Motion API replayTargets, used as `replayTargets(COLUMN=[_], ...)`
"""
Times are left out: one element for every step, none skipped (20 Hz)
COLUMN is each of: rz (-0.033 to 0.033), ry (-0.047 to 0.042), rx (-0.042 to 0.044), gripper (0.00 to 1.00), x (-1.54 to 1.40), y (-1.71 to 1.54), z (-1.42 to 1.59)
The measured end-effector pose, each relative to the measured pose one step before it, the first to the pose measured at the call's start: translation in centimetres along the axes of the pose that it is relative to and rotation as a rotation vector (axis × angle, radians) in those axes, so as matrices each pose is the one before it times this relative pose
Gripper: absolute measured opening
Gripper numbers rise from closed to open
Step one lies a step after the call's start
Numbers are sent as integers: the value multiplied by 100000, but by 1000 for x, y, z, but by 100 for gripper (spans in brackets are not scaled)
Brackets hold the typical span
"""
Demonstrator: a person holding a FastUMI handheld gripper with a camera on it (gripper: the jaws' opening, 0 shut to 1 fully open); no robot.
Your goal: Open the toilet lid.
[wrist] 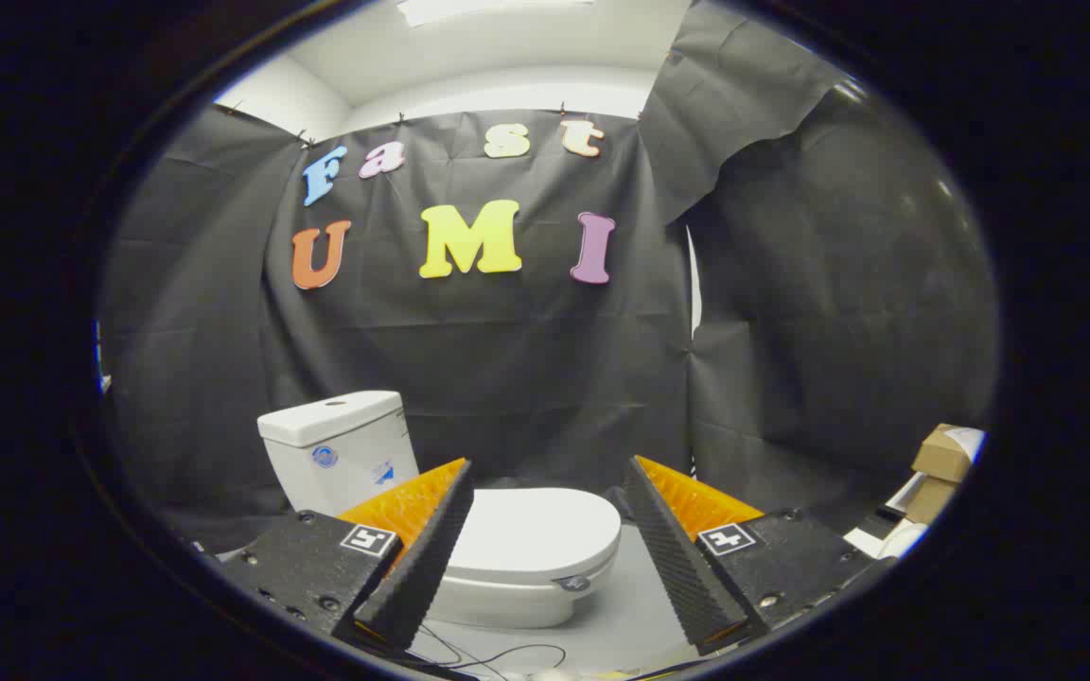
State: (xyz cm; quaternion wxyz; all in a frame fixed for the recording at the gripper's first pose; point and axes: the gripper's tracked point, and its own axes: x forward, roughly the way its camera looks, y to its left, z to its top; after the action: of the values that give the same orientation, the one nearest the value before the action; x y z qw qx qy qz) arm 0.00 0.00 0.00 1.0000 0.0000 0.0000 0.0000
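gripper view, tongs [545, 511] spread apart, closed toilet lid [531, 530] beyond them untouched, grey floor [621, 615] beside

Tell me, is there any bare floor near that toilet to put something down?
Bare grey floor lies beside the toilet bowl, ahead of the open hand-held gripper. The closed lid is bare too. Cables clutter the near floor; cardboard boxes crowd the far side.

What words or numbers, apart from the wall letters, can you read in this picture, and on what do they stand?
Stickers on tank: too small to read.
Badge on lid: too small to read.
Label on box: blurred.
Markers on tool: patterns, no words; the tool is open, short of the lid.
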Motion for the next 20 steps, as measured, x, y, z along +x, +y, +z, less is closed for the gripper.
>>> replayTargets(rz=[69,223,153,-25,34,-41,266,111,-62,82,66,4,64,71,64,-5,484,674,353,178], ry=[-194,73,-69,-186,-287,-49,132,217,9,-67,-86,-72,16,-19,705,245,123,-126,275,407], rx=[-13,-139,-207,-255,-245,-28,134,102,28,-43,56,237,252,181,188,732,1090,1114,1053,1288], gripper=[100,100,100,100,100,100,100,100,100,100,100,100,100,100,100,100,100,100,100,100], x=[46,-34,21,-52,-43,-12,46,-13,39,115,120,182,148,387,429,426,516,514,735,767], y=[24,104,119,33,-10,49,103,60,-74,22,27,-25,-14,-23,-86,-148,-54,-57,-291,-337], z=[11,128,-42,124,28,50,-51,-34,0,94,-26,36,-104,-74,-357,-73,-80,-24,-231,-252])
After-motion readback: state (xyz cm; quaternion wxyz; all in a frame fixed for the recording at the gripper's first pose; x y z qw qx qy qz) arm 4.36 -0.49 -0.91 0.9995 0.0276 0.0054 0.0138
